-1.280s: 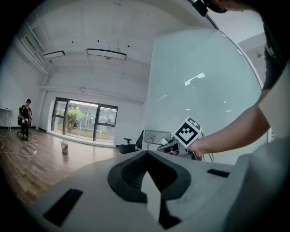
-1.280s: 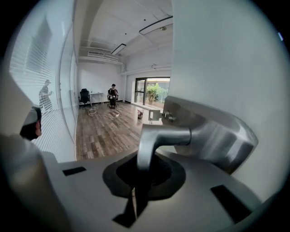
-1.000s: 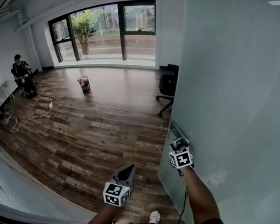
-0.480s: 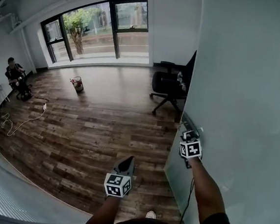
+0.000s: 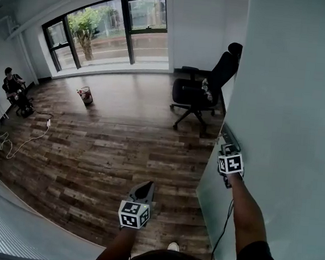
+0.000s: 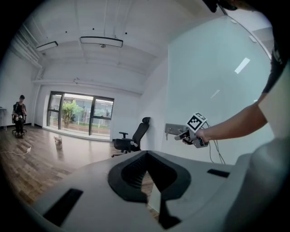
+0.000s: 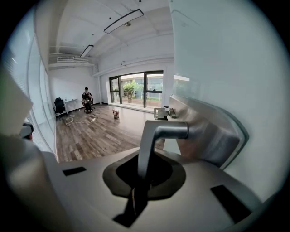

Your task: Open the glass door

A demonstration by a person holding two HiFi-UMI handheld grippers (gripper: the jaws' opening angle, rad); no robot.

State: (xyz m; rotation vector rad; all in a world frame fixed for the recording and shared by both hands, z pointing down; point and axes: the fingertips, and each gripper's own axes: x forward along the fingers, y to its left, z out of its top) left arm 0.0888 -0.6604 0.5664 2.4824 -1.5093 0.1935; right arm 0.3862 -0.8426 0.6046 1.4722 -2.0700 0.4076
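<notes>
The frosted glass door (image 5: 290,110) fills the right of the head view and stands swung open. Its edge carries a metal handle plate (image 7: 206,131) with a lever handle (image 7: 156,133). My right gripper (image 5: 227,151) is shut on that lever, which runs down between the jaws in the right gripper view. From the left gripper view I see the right gripper (image 6: 182,135) at the plate (image 6: 173,129), arm stretched out. My left gripper (image 5: 144,189) hangs over the wooden floor, left of the door, shut and holding nothing.
A black office chair (image 5: 203,90) stands just past the door's edge. Farther off are a small bucket (image 5: 86,95), a white cable (image 5: 21,139) on the floor, a seated person (image 5: 11,86) at far left, and large windows (image 5: 115,28). A glass partition (image 5: 16,221) runs along the lower left.
The door has swung further, its edge and my right gripper shifting rightward in the head view. The office chair has come out from behind the door. The left gripper has followed a little.
</notes>
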